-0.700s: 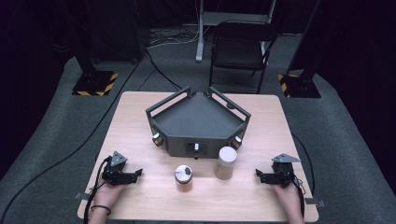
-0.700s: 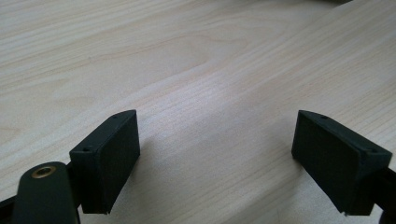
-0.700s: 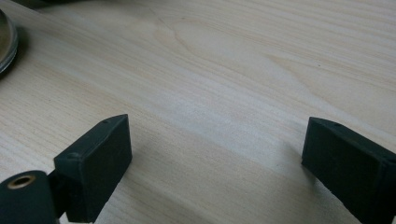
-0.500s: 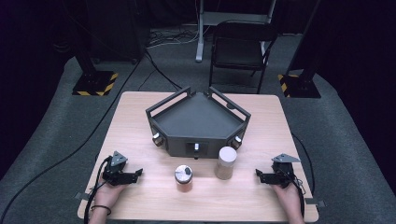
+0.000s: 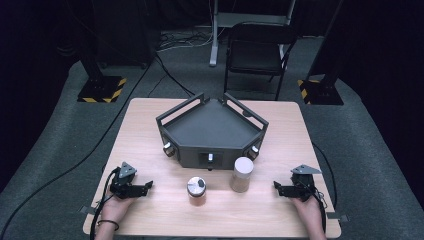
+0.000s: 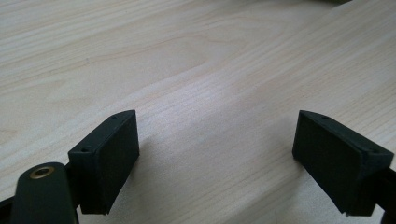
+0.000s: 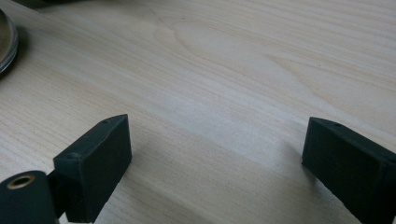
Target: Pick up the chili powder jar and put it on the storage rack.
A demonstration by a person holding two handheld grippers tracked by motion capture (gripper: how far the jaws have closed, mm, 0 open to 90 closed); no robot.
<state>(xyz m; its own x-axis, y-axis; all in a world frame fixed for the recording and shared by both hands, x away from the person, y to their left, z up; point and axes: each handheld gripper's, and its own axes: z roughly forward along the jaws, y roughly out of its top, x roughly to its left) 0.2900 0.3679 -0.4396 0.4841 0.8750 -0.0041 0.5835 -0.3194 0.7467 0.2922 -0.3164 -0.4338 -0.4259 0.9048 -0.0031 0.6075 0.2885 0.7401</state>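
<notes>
Near the desk's front edge, mid-width, sit a short jar (image 5: 196, 191) with a metal lid and, just right of it, a taller tan canister (image 5: 242, 174); both upright, apart. Left gripper (image 5: 145, 186) rests near the front-left corner, right gripper (image 5: 276, 187) near the front-right, both with jaws spread wide, nothing between them. Right gripper view catches a metal lid's rim (image 7: 5, 41) at its edge; left gripper view has bare wood grain. Behind the jars: dark angular tray (image 5: 212, 127). Light wooden desk (image 5: 150, 120), grey carpet, folding chair (image 5: 257, 52) beyond.
</notes>
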